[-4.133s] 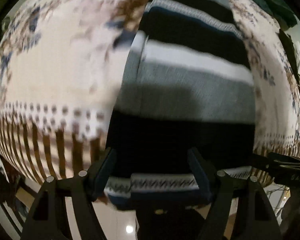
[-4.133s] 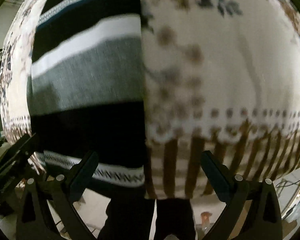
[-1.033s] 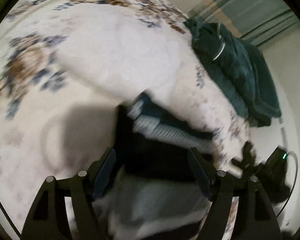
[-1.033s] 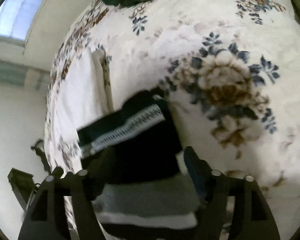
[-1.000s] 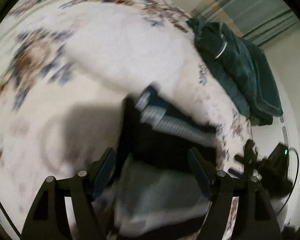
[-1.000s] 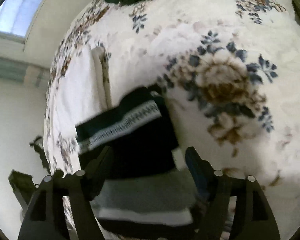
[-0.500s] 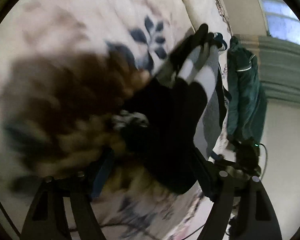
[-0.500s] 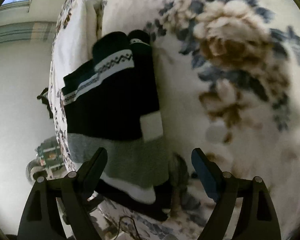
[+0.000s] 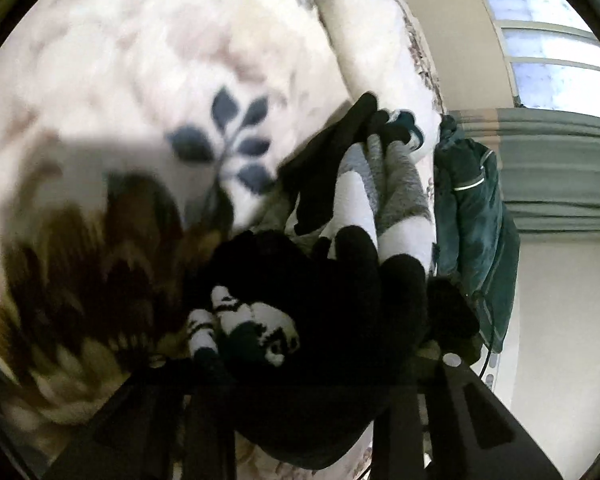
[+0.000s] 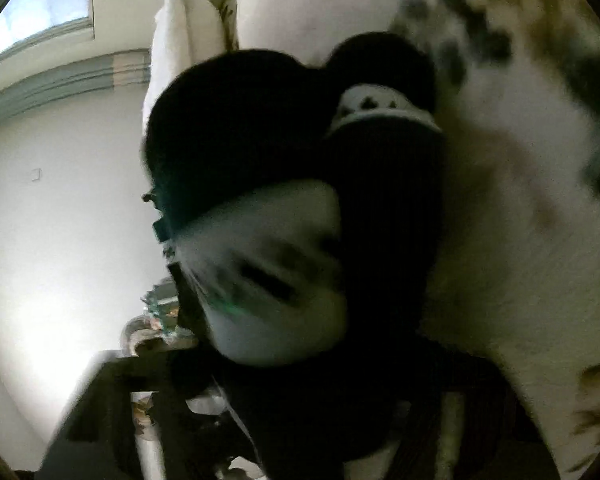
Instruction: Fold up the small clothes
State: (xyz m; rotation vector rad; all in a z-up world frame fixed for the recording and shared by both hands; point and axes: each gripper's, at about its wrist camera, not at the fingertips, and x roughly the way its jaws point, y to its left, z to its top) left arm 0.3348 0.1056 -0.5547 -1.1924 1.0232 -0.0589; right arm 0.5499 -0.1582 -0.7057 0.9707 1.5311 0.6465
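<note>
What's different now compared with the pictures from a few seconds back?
The black, grey and white striped knitted garment, flat earlier, is now bunched. Both tongs, left and right, came down and have just been closing around it. The cream floral blanket stays underneath.

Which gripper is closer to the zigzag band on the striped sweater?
Left. The left gripper, jaws just closed onto the striped sweater, has the zigzag band bunched right at its fingertips. The right gripper, also just closed on the sweater, sits farther from it.

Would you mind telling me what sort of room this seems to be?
Most likely a bedroom: the striped garment lies on a floral bedspread, with a window and grey-green curtains behind.
</note>
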